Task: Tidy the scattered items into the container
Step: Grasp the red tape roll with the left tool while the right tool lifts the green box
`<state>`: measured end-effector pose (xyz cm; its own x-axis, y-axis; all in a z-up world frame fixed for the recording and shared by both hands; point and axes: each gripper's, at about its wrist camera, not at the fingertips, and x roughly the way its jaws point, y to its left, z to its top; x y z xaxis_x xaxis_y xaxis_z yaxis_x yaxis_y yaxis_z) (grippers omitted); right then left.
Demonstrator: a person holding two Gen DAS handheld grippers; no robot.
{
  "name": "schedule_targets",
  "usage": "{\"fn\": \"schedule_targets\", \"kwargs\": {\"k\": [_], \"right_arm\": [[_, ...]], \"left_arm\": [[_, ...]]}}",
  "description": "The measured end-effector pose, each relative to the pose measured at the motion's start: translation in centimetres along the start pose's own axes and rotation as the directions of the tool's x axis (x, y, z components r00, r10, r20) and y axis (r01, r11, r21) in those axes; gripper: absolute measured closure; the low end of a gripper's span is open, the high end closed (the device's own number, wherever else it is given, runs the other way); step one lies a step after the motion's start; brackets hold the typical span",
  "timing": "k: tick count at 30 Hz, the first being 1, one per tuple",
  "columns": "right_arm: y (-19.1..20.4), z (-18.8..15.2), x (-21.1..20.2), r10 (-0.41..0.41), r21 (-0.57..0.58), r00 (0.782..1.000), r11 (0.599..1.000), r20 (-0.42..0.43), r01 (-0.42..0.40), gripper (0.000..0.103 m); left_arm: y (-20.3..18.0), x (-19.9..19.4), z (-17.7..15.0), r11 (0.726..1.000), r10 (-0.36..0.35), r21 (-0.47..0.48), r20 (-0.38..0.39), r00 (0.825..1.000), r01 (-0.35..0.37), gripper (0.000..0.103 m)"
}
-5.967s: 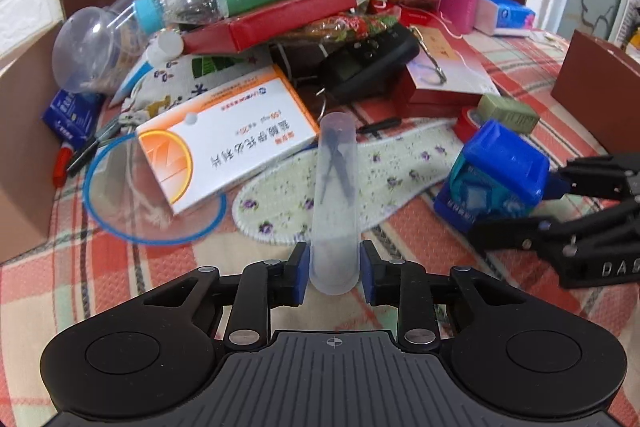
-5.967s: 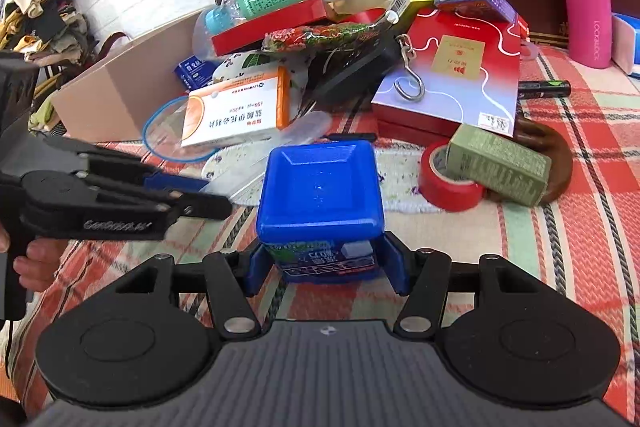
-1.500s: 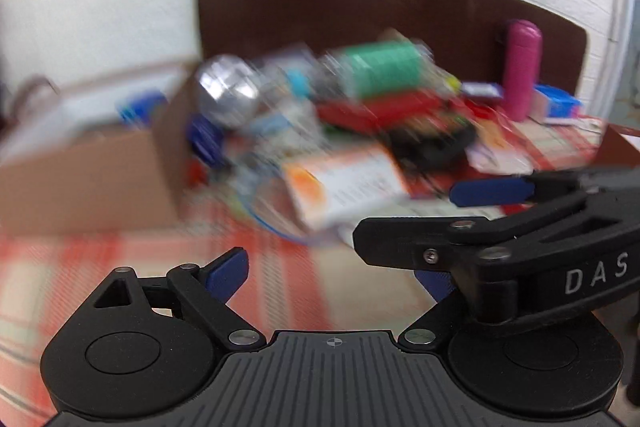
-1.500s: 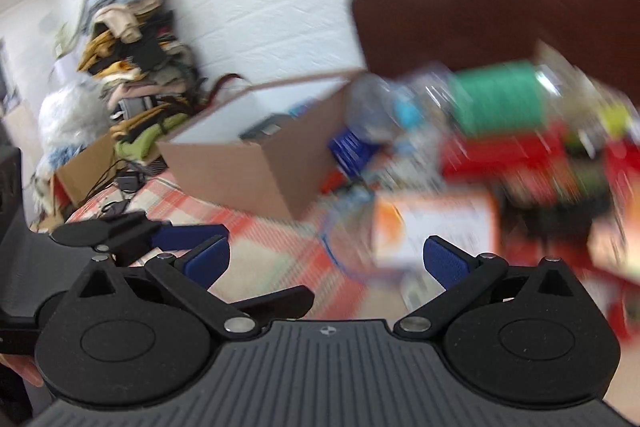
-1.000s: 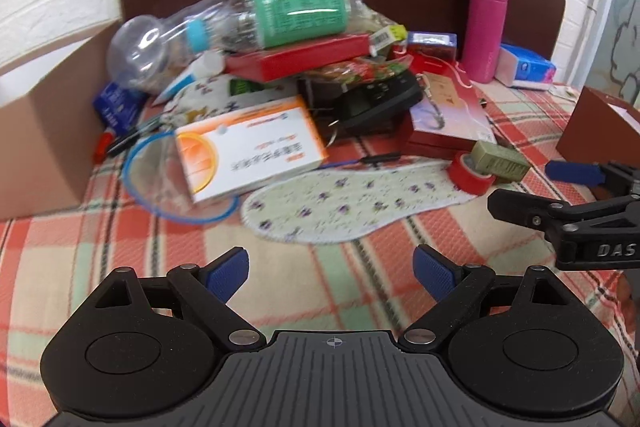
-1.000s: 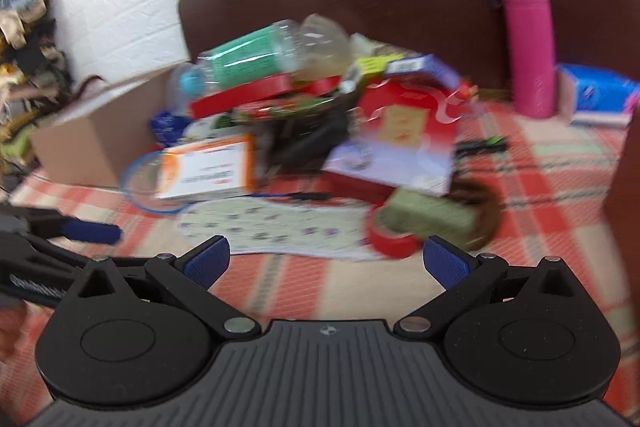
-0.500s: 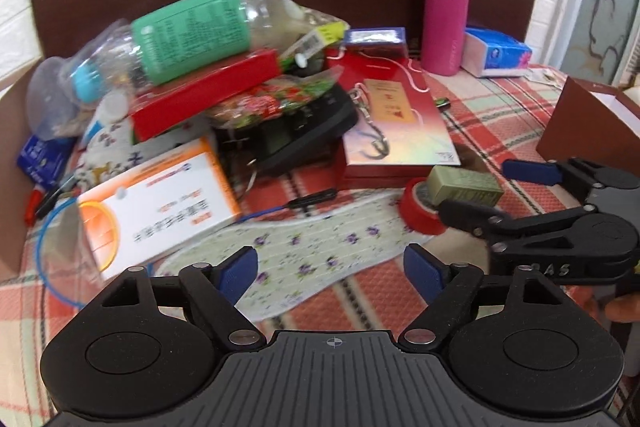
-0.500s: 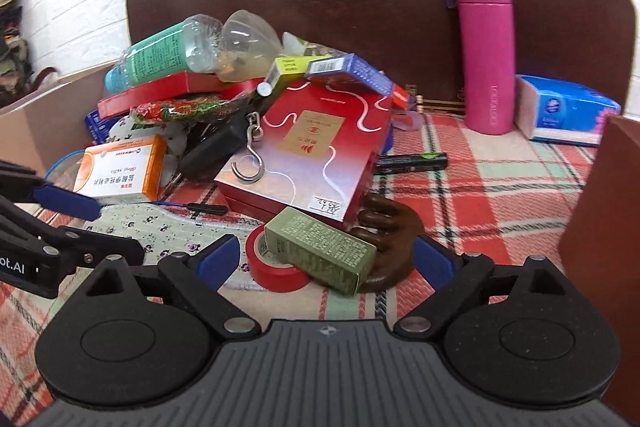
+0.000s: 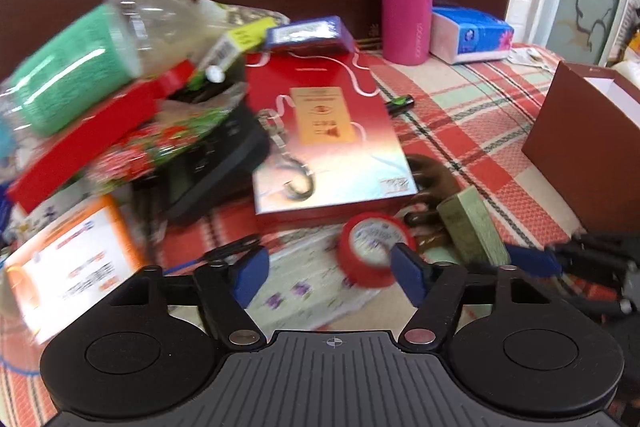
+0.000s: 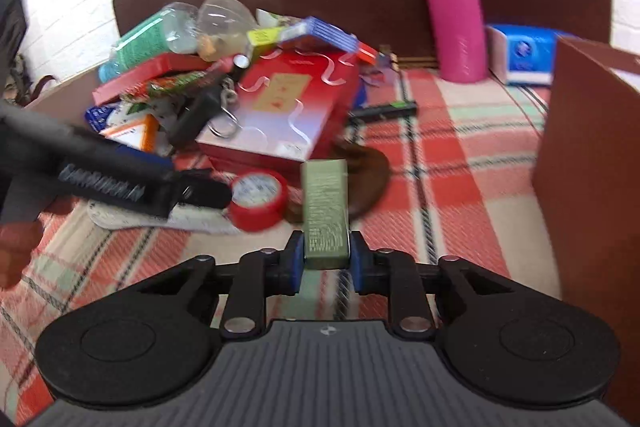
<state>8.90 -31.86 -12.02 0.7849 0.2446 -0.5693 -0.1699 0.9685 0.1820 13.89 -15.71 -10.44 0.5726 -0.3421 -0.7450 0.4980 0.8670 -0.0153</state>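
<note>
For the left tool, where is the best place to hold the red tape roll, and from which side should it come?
Grip the red tape roll across its outer rim, coming from the near side. The roll seems to lie nearly flat with its round face up, so its curved sides suit the open left tool. The green box held by the right tool is close beside it, so mind that side.

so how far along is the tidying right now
Nothing visibly done in these views. In hand: the right gripper is shut on the green box; the left gripper is open by the red tape roll. Left: that roll, the red gift box and the pile behind.
</note>
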Motion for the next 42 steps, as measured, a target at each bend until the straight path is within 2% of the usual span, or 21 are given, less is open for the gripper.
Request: {"fn": "schedule_targets", "kwargs": {"k": [2,4,7,9,10,11,12,16,19,21,23,24,26,28,29,32,34,35,36,40,42], "right_arm": [[-0.3,-0.3,-0.1,0.002,0.017,1.0,1.0,0.002,-0.002,0.077],[-0.3,-0.4,-0.1,0.004,0.018,1.0,1.0,0.004,-0.004,0.077],[-0.4,-0.4,0.0,0.008,0.023,1.0,1.0,0.006,-0.008,0.077],[-0.5,-0.4,0.1,0.011,0.03,1.0,0.999,0.008,-0.011,0.077],[-0.5,-0.5,0.1,0.012,0.032,1.0,0.999,0.008,-0.012,0.077],[-0.5,-0.4,0.1,0.011,0.033,1.0,0.999,0.008,-0.012,0.076],[-0.5,-0.4,0.2,0.011,0.034,1.0,0.999,0.008,-0.011,0.076],[-0.4,-0.4,0.1,0.006,0.035,1.0,0.999,0.007,-0.007,0.077],[0.1,-0.4,-0.5,0.029,0.029,0.999,0.999,-0.017,-0.029,0.077],[0.5,-0.6,-1.0,0.056,0.016,0.998,0.998,-0.035,-0.055,0.077],[1.0,-0.8,-1.1,0.049,-0.006,0.998,0.999,-0.043,-0.05,0.076],[1.2,-0.9,-1.0,0.041,-0.013,0.998,0.999,-0.043,-0.042,0.076],[1.5,-0.8,-0.7,0.025,-0.021,0.999,0.999,-0.041,-0.026,0.075],[1.7,-0.7,-0.5,0.015,-0.03,0.999,0.999,-0.042,-0.016,0.074],[1.8,-0.6,-0.4,0.011,-0.035,0.999,0.999,-0.043,-0.013,0.074],[1.8,-0.4,0.1,0.002,-0.044,0.999,0.999,-0.047,-0.004,0.074],[1.7,-0.4,0.3,0.0,-0.045,0.999,0.999,-0.054,-0.003,0.074],[1.8,-0.4,0.4,-0.004,-0.053,0.998,0.999,-0.057,0.001,0.073],[2.0,-0.4,0.4,-0.011,-0.061,0.998,0.998,-0.061,0.007,0.073],[2.6,-0.2,0.6,-0.038,-0.08,0.996,0.996,-0.076,0.032,0.073],[2.8,-0.2,0.7,-0.046,-0.099,0.996,0.994,-0.081,0.037,0.075]], "left_arm": [[-0.3,0.9,0.3,1.0,-0.005,0.001,-0.013,1.0,0.005,0.041],[-0.3,1.6,0.6,1.0,-0.01,-0.004,-0.028,1.0,0.01,0.058],[-0.2,2.1,0.5,1.0,-0.022,-0.015,-0.027,0.999,0.022,0.056],[-0.6,2.2,0.4,1.0,-0.019,0.015,-0.023,1.0,0.019,0.059],[-0.9,2.2,0.4,0.999,-0.014,0.034,-0.02,1.0,0.014,0.067],[-1.1,2.2,0.3,0.999,-0.013,0.05,-0.018,1.0,0.014,0.082],[-1.3,2.3,0.3,0.998,-0.009,0.064,-0.02,1.0,0.011,0.089],[-1.4,1.2,-0.3,0.996,-0.021,0.088,-0.037,0.999,0.024,0.097],[-1.2,-0.6,-1.7,0.995,-0.057,0.083,-0.076,0.995,0.063,0.096],[-1.3,-1.6,-2.9,0.993,-0.039,0.108,-0.081,0.996,0.048,0.096],[-1.0,-1.8,-3.7,0.993,-0.041,0.109,-0.082,0.996,0.049,0.077],[-1.0,-1.8,-3.8,0.993,-0.044,0.105,-0.08,0.996,0.052,0.071],[-1.1,-1.7,-3.9,0.993,-0.048,0.104,-0.074,0.996,0.055,0.065],[-1.5,-1.5,-3.8,0.99,-0.048,0.126,-0.069,0.996,0.056,0.053],[-1.7,-1.3,-3.8,0.99,-0.043,0.135,-0.066,0.997,0.052,0.052],[-1.9,-1.0,-3.8,0.989,-0.036,0.141,-0.062,0.997,0.044,0.055],[-1.9,-1.1,-3.9,0.987,-0.032,0.154,-0.056,0.998,0.04,0.083],[-1.9,-1.2,-3.9,0.987,-0.034,0.155,-0.056,0.998,0.042,0.089],[-1.8,-1.3,-3.9,0.987,-0.036,0.152,-0.057,0.998,0.044,0.092],[-1.9,-1.4,-4.2,0.988,-0.031,0.149,-0.042,0.999,0.037,0.091],[-1.9,-1.5,-4.3,0.988,-0.029,0.151,-0.035,0.999,0.034,0.093]]}}
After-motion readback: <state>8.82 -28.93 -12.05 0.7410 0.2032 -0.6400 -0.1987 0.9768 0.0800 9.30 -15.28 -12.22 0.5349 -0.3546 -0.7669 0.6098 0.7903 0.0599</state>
